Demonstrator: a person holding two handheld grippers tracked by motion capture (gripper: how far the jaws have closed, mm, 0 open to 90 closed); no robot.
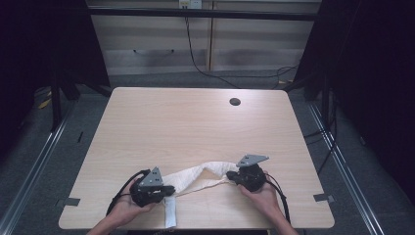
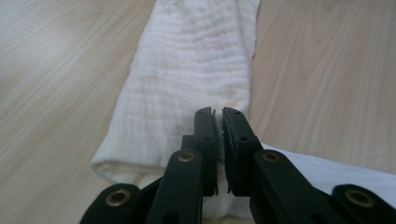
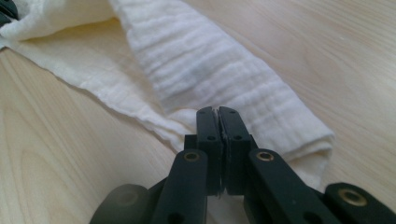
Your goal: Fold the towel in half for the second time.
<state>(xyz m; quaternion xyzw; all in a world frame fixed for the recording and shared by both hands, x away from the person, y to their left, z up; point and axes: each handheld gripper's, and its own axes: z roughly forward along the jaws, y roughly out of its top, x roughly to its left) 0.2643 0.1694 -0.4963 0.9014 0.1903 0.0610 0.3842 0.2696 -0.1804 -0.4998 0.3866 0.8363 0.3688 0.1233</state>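
Gripping a white cloth point(image 1: 195, 177) at both ends, you had your hands at the near edge of the wooden table point(image 1: 195, 117), forearms coming in from below in the high view. Your left gripper point(image 1: 169, 190) sat low at the near left, and its jaws were pressed together on a thin fold of the fabric; in the left gripper view point(image 2: 218, 122) a sliver of white weave showed pinched between the black pads, with the folded cloth point(image 2: 187, 84) running away from the jaws across the wood. A short tail of the cloth hung down from that grip towards the table's near edge. Your right gripper point(image 1: 232, 177) sat a little farther in and to the right, its grey three-cornered plate tilted upward; its jaws too were clamped tight on the cloth's edge, as the right gripper view point(image 3: 217, 116) showed, with the creased band point(image 3: 205, 70) stretching off to the upper left. Between the two grippers the cloth lay rumpled on the tabletop, rising in a loose hump nearer the right one. Farther back the tabletop carried a round dark cable hole point(image 1: 235, 102) near its far edge. Beyond the table stood a pale cabinet point(image 1: 205, 44) with a black cable point(image 1: 193, 49) hanging down its front.
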